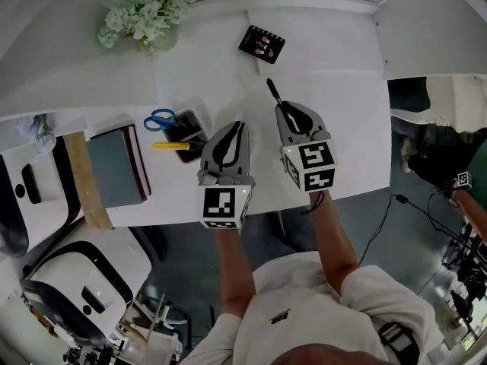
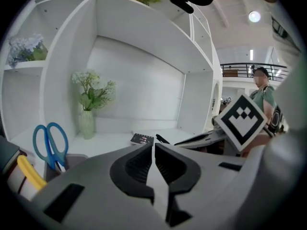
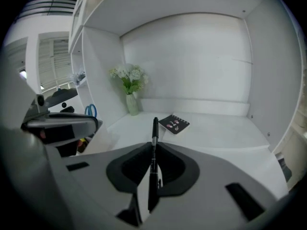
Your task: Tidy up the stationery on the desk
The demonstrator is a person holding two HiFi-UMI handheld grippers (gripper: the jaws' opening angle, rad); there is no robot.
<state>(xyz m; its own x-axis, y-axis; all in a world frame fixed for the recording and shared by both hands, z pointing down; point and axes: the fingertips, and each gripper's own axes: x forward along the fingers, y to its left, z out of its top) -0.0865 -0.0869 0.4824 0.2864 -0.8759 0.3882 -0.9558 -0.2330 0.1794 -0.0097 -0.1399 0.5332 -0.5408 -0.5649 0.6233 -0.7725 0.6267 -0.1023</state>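
White surface [image 1: 342, 120] fills mid-frame. Right gripper [image 1: 284, 111] clamps a slim black pen [image 1: 272, 90] (tip toward frame top); left gripper [image 1: 240, 126] is clenched, empty.

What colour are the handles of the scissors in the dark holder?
Blue. The scissors and their handles show best in the left gripper view.

No words or numbers read clearly; only square black-and-white markers show, on the rear cubes of the left gripper [image 1: 240, 125] and right gripper [image 1: 282, 107].

Office-style study nook: white desk [image 1: 342, 128], built-in shelves [image 2: 144, 20], flower vase [image 2: 87, 123], scissors [image 1: 160, 119], book [image 1: 114, 166].
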